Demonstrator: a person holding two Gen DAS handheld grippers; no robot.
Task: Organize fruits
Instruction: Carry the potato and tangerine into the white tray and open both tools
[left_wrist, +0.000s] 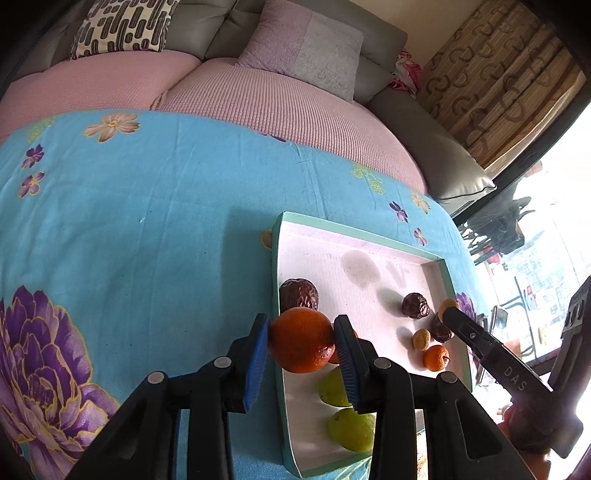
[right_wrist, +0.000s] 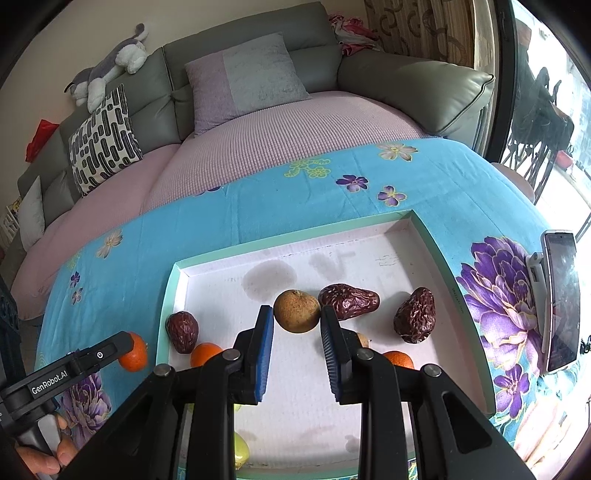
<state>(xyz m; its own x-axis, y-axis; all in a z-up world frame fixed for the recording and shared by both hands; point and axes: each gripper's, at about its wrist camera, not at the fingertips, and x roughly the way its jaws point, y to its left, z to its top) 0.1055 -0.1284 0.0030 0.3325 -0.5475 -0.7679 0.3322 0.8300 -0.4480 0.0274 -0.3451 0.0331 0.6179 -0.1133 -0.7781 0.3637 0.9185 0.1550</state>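
My left gripper (left_wrist: 301, 343) is shut on an orange (left_wrist: 301, 339) and holds it over the left rim of the white tray (left_wrist: 275, 258). In the right wrist view the same orange (right_wrist: 136, 352) shows just left of the tray (right_wrist: 168, 314). My right gripper (right_wrist: 297, 314) is shut on a small tan round fruit (right_wrist: 296, 311) above the tray floor. In the tray lie dark wrinkled dates (right_wrist: 349, 301) (right_wrist: 414, 315) (right_wrist: 181, 330), small oranges (right_wrist: 205, 353) (left_wrist: 436, 357) and green fruits (left_wrist: 352, 428) (left_wrist: 332, 386).
The tray sits on a blue flowered cloth (left_wrist: 147, 221) over a table. A phone on a stand (right_wrist: 561, 299) stands to the right of the tray. A grey sofa with pillows (right_wrist: 251, 77) lies beyond the table.
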